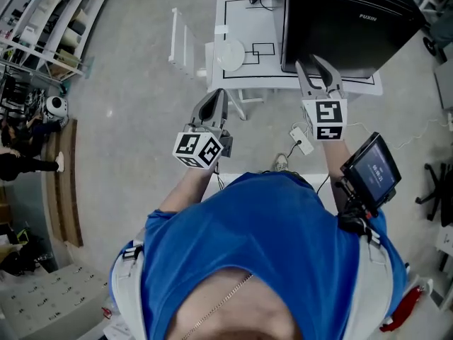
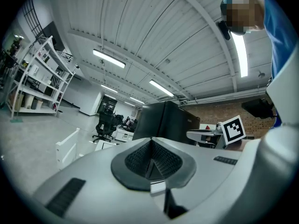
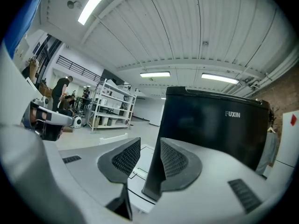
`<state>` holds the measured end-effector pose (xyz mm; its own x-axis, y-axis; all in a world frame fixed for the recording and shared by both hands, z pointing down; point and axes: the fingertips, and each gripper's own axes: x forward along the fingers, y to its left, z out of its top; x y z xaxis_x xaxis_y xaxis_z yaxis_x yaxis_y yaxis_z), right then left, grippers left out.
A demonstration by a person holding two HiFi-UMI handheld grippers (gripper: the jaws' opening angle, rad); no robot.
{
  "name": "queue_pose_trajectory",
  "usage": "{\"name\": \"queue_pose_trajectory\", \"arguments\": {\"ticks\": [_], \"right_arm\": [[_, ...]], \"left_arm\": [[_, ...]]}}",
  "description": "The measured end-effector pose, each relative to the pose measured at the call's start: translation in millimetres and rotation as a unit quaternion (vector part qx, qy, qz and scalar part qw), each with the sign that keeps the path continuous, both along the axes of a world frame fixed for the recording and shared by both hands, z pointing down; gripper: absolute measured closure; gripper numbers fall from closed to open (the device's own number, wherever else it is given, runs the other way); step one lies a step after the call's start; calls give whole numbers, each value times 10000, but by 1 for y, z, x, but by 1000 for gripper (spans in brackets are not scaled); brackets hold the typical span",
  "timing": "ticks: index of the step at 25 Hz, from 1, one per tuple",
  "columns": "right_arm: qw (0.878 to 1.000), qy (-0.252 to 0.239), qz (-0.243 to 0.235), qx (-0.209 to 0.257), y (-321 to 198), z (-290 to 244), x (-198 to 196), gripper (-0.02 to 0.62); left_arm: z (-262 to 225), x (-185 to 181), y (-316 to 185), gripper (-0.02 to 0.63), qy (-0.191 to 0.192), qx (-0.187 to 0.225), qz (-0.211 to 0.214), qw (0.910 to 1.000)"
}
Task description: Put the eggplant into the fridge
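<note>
The black fridge (image 1: 347, 20) is standing on the far right of the white table (image 1: 237, 16). The left gripper (image 1: 216, 98) is hovering by the table's near edge, jaws pressed together, empty. The right gripper (image 1: 313, 66) is pointing at the fridge, jaws narrowly apart, holding nothing.

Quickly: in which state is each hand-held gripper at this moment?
Left hand-held gripper: closed, holding nothing.
Right hand-held gripper: open, holding nothing.
</note>
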<state>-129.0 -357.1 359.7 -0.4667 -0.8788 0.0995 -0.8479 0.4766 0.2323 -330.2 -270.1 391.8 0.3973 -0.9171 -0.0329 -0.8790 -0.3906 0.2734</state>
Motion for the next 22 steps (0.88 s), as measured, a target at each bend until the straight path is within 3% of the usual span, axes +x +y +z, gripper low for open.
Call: {"name": "queue_pose_trajectory", "arguments": {"ticks": [5, 15, 22], "right_arm": [[9998, -29, 161, -122, 45, -9, 8, 461], [9986, -278, 372, -237, 81, 10, 33, 587], [9970, -483, 482, -364, 103, 22, 44, 591]], "left_arm": [[-8, 3, 29, 598, 77, -43, 187, 9998], [-3, 20, 34, 598, 44, 27, 355, 9994], [-1, 34, 26, 598, 82, 29, 508, 9987]]}}
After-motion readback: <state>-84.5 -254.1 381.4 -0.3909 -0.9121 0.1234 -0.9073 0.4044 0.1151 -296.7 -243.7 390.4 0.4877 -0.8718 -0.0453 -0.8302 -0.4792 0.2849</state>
